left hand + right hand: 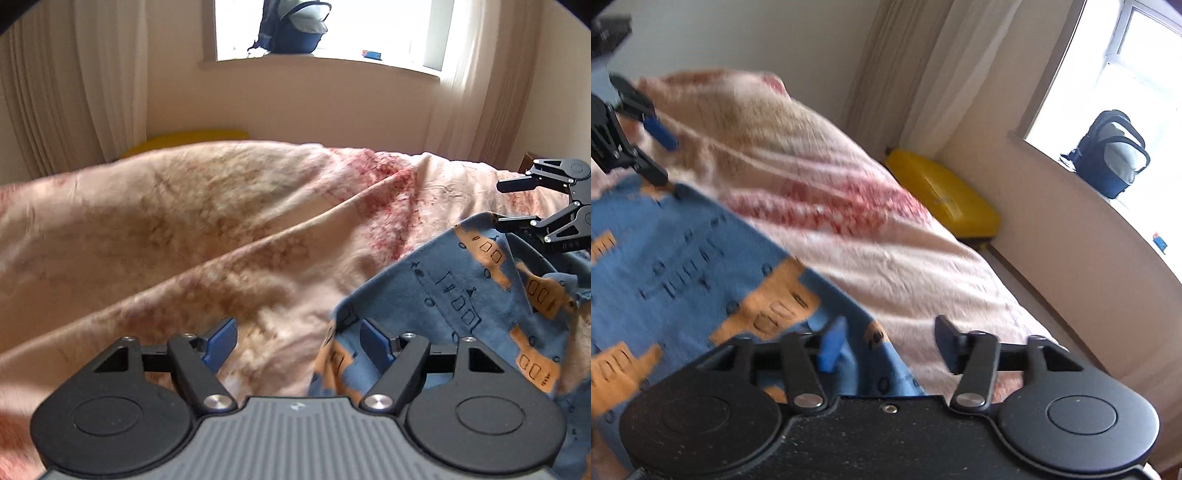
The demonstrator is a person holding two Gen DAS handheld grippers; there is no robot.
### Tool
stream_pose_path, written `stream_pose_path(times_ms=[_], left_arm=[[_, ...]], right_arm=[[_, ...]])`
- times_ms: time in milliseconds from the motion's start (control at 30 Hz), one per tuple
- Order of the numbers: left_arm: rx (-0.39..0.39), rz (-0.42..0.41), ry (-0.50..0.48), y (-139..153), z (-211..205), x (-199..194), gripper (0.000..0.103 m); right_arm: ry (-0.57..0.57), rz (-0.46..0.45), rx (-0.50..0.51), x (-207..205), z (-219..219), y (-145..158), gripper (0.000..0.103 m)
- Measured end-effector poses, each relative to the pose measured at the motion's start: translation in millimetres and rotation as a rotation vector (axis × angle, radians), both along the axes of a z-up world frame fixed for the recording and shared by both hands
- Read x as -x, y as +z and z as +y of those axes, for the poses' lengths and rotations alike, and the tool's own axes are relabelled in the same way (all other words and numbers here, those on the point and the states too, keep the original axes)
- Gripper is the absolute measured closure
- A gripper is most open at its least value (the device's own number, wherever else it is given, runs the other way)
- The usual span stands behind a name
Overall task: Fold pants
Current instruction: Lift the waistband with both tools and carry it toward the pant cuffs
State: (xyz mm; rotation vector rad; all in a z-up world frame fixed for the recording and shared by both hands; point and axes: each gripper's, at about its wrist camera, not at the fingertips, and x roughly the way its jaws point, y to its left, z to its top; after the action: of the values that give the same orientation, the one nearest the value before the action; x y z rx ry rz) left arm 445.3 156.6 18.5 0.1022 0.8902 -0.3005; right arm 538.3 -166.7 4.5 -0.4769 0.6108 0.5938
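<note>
The blue pants (461, 295) are lying rumpled on the pink bedspread (184, 229). The left gripper (299, 341) and right gripper (890, 341) are hovering at the pants' near edge, both spread wide, gripping nothing. Pinching bedspread along with the hem is probably risking a dragged, crooked fold.

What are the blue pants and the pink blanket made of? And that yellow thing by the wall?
The pants look like soft matte knit cotton: they drape and wrinkle. The blanket looks like crinkled woven cotton. The yellow case seems hard, glossy plastic, since it shines.
</note>
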Motion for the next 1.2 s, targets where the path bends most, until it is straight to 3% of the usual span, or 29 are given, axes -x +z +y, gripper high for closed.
stream_pose_path(times_ms=[100,200,233,267,333,367,500,600,900,1100,1200], left_arm=[[-0.008,0.039,0.012,-7.8,9.3,-2.7,0.027],[-0.015,0.098,-0.015,-16.4,10.0,-4.7,0.048],[-0.009,0.111,-0.023,-17.3,10.5,-4.7,0.057],[-0.002,0.119,-0.030,-17.1,9.7,-3.8,0.075],[0.021,0.142,-0.036,-15.1,7.3,-3.0,0.095],[0.030,0.145,-0.038,-12.7,5.3,-2.3,0.099],[-0.064,0.074,-0.043,2.9,-10.6,10.8,0.102],[-0.127,-0.030,-0.021,20.8,-18.1,33.0,0.102],[-0.214,-0.344,-0.147,68.3,-34.6,148.8,0.102],[-0.377,-0.471,-0.320,63.8,-55.7,232.7,0.102],[-0.424,-0.484,-0.376,48.8,-61.7,263.8,0.102]], right_arm=[[0.030,0.036,-0.030,-4.3,7.3,0.2,0.032],[0.029,0.108,0.006,-12.0,17.2,-12.1,0.036],[0.038,0.137,0.001,-12.9,18.0,-15.3,0.055],[0.049,0.156,-0.007,-13.3,19.0,-17.3,0.079],[0.050,0.149,0.000,-8.7,19.6,-16.0,0.097],[0.052,0.153,-0.003,-7.3,18.9,-13.2,0.101],[0.027,0.126,-0.041,3.2,10.5,3.6,0.102],[0.028,0.067,-0.043,24.1,8.1,20.8,0.102],[0.070,-0.117,-0.138,154.1,-30.7,73.7,0.103],[0.107,-0.142,-0.139,253.1,-49.6,83.7,0.103],[0.123,-0.123,-0.121,302.6,-55.2,73.8,0.103]])
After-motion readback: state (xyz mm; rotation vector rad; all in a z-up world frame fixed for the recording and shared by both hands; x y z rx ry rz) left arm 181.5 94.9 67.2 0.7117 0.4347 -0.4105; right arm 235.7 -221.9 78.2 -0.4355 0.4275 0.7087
